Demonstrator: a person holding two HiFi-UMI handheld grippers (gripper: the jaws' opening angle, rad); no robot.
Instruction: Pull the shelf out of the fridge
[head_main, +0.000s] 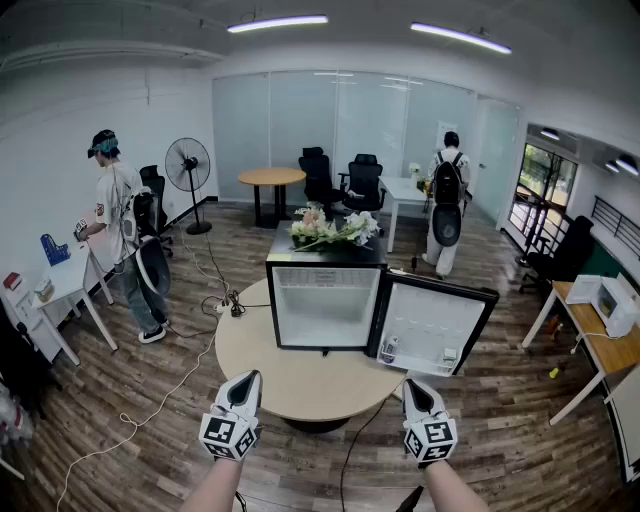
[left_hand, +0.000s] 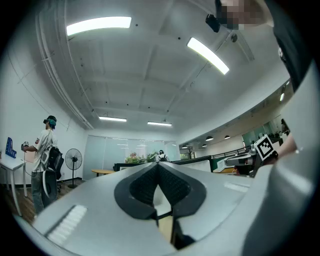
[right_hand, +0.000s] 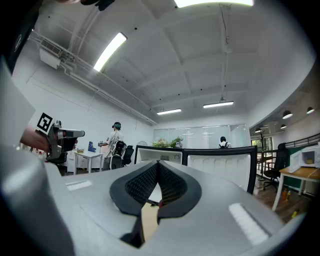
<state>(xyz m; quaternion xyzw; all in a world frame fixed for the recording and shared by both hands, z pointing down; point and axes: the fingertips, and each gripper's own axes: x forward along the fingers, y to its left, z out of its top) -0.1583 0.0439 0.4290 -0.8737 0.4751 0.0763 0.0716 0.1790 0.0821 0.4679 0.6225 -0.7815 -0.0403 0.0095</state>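
A small black fridge stands on the round wooden table. Its door is swung open to the right. The white inside shows in the head view, and I cannot make out the shelf clearly there. My left gripper hovers over the table's near edge, in front of the fridge's left side, shut and empty. My right gripper is near the table's right front edge, below the open door, also shut with nothing between its jaws. In the right gripper view the gripper points at the fridge and door.
Flowers lie on top of the fridge. Small items sit in the door's lower rack. A person stands at a desk on the left, another at the back. Cables trail over the floor on the left. A desk with a microwave stands on the right.
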